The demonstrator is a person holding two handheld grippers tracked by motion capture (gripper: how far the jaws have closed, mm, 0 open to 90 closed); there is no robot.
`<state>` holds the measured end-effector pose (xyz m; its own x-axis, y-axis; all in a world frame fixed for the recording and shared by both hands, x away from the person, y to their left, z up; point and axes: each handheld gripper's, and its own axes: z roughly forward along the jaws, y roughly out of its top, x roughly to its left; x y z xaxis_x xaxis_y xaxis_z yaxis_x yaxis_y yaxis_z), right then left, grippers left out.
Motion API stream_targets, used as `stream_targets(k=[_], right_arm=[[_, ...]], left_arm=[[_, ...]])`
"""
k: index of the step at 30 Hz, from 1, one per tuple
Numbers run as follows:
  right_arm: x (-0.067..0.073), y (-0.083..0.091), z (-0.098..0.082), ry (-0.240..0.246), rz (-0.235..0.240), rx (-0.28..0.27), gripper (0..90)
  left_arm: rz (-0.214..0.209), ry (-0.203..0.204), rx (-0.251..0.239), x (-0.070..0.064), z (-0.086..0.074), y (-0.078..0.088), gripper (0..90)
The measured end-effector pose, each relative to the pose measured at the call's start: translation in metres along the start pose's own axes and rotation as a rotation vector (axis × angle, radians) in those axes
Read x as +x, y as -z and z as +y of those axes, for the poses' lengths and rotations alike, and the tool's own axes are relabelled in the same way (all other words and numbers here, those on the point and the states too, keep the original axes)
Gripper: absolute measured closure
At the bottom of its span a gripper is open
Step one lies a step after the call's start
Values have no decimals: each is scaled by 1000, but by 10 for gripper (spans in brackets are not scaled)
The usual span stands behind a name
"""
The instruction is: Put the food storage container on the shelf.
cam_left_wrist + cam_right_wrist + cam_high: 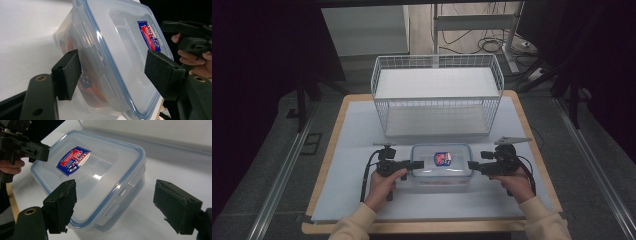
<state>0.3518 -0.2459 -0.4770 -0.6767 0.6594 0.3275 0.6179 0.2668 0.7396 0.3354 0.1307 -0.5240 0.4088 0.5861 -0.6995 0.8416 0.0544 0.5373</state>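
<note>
Both grippers flank the box (441, 167) — left gripper (112, 72) half-closed astride its end clip, pads just short of pressing, right gripper (115, 206) wide open at the opposite end — so nothing is gripped yet, and lifting toward the basket (437, 95) beyond remains.

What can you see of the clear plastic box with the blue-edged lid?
The clear plastic box is rectangular, with a blue-rimmed lid shut on it and a red and blue label on top. Something orange-red shows through its wall. It sits flat on the white table cover, in front of the wire basket. A gripper stands at each short end, fingers straddling its latch edges.
</note>
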Motion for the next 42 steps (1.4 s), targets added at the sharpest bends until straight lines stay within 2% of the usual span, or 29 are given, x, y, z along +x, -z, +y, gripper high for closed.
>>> stream_targets(k=[1,2,3,8,11,13,14,15,17,19,20,21,23,26,29,32,35,42], right_arm=[[-3,-4,1,-30,15,9,186],[-3,-4,1,-30,15,9,186],[-6,-9,2,-66,35,26,184],[-11,-17,2,-100,56,57,194],[-18,-25,2,-159,108,72,233],[-19,-27,2,-173,121,78,237],[-20,-29,1,-189,141,82,247],[-22,-32,1,-227,183,97,267],[-23,-33,1,-245,192,106,262],[-26,-31,1,-282,206,106,328],[-26,-31,1,-282,206,106,328],[-29,-30,0,-314,219,98,354],[-29,-29,-1,-326,226,90,376],[-28,-25,-2,-317,226,78,410],[-25,-19,-4,-311,232,61,454],[-22,-16,-6,-301,233,44,465],[-16,-10,-8,-259,219,27,483],[-10,-5,-13,-242,210,-2,494]], left_arm=[[1,0,0,0,0,0,301],[1,0,0,0,0,0,301],[0,0,0,0,0,0,302],[-3,-1,3,1,0,0,305],[-5,-1,4,1,0,1,308],[-9,5,-1,2,-1,1,310],[-9,5,0,2,-1,1,312],[-10,5,0,2,-1,1,314],[-10,5,0,2,-1,1,314],[-9,4,0,2,-1,2,320],[-9,4,0,2,-1,2,322],[-11,1,-4,1,-1,2,325],[-11,-5,-10,0,-2,4,336],[-9,-12,-19,-2,-4,6,363],[-1,-42,-46,-8,-10,11,389],[7,-53,-65,-11,-15,13,401],[19,-72,-78,-16,-19,16,424],[34,-117,-95,-22,-25,19,434]])
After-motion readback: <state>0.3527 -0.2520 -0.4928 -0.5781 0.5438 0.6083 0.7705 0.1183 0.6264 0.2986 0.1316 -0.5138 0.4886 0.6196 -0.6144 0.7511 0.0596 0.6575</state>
